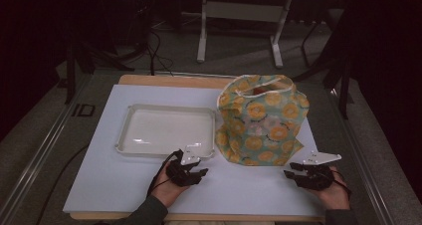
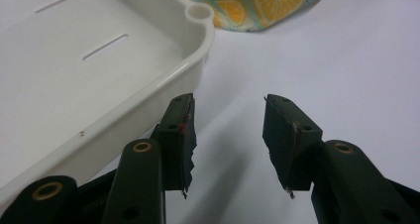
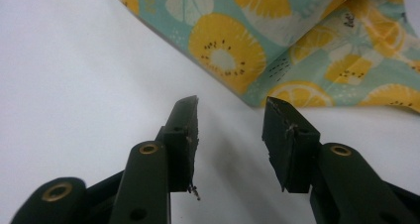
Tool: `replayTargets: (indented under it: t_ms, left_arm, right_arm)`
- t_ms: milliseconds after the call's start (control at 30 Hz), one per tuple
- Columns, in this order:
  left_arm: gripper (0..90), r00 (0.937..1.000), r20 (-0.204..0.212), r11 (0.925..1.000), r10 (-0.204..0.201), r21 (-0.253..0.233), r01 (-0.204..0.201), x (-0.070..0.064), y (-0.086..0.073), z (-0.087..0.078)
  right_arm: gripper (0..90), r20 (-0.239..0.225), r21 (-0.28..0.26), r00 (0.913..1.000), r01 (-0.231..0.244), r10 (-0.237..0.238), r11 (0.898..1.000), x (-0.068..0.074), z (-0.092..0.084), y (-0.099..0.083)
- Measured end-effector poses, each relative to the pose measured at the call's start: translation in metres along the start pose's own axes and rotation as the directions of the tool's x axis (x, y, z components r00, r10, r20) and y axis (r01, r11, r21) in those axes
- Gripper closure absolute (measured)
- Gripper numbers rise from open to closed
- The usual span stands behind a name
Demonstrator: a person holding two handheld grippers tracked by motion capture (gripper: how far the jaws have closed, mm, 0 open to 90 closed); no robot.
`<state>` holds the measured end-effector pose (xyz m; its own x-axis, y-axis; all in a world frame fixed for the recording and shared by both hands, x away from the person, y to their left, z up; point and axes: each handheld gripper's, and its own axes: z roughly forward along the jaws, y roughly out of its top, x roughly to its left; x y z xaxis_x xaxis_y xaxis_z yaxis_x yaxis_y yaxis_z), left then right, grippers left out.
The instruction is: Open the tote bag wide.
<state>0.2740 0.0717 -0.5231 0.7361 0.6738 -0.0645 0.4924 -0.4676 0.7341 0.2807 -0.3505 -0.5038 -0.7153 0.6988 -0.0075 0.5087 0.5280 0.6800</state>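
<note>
Glossy white plastic tray, printed cloth bag right of it, matt white board over wooden tabletop.

White tray, teal bag with yellow citrus slices, black fingers.

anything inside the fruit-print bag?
The bag stands bulged on the white board, and something orange-red shows through its open top. The fabric covers the rest, so the contents can't be identified.

Lab or test room: dim grey-carpeted floor, loose cables, metal stand legs, white work board laid beneath the gripper jaws.
</note>
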Motion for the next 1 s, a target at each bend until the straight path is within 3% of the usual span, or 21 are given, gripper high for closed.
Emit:
replayTargets:
  t_ms: [200,467,800,1000]
  left_arm:
    - [54.0,1.0000,-0.004,0.9999,-0.005,-0.013,0.004,-0.002,0.001,-0.002]
    - [53.9,0.9997,0.004,0.9990,0.022,-0.040,-0.022,-0.010,0.008,-0.006]
    - [53.8,0.9989,-0.003,0.9948,0.047,-0.090,-0.047,-0.012,0.033,-0.006]
    - [53.4,0.9984,-0.001,0.9933,0.056,-0.101,-0.056,-0.014,0.047,-0.003]
  right_arm:
    - [55.2,-0.001,-0.038,0.9998,-0.022,0.022,0.999,-0.001,-0.007,0.002]
    - [54.2,0.001,-0.096,0.9990,-0.045,0.046,0.994,-0.004,-0.014,0.009]
    - [52.9,0.036,-0.163,0.9971,-0.060,0.067,0.985,-0.010,-0.022,0.033]
    - [54.9,0.036,-0.168,0.9975,-0.054,0.061,0.984,-0.015,-0.016,0.044]
